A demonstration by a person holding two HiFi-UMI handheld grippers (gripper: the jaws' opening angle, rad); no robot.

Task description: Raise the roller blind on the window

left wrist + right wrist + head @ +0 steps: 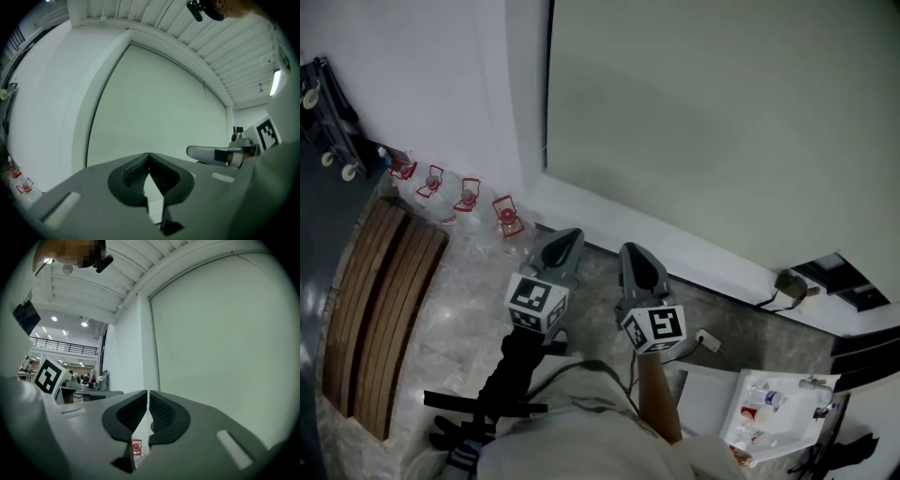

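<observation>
Head view: the roller blind (722,122) is seen fully lowered, its pale sheet filling the wall opening down to the white sill (675,248). Pointed toward it, short of touching, the left gripper (570,234) is held with jaws pressed together and empty. The right gripper (630,249) is parted by a thin slit, with nothing between. A slatted wooden bench (380,309) is seen on the floor at the left.

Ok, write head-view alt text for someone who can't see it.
A grey left gripper and right gripper, each bearing a black-and-white marker cube, point side by side at a fully lowered pale green roller blind. A slatted wooden board lies on the floor at left.
</observation>
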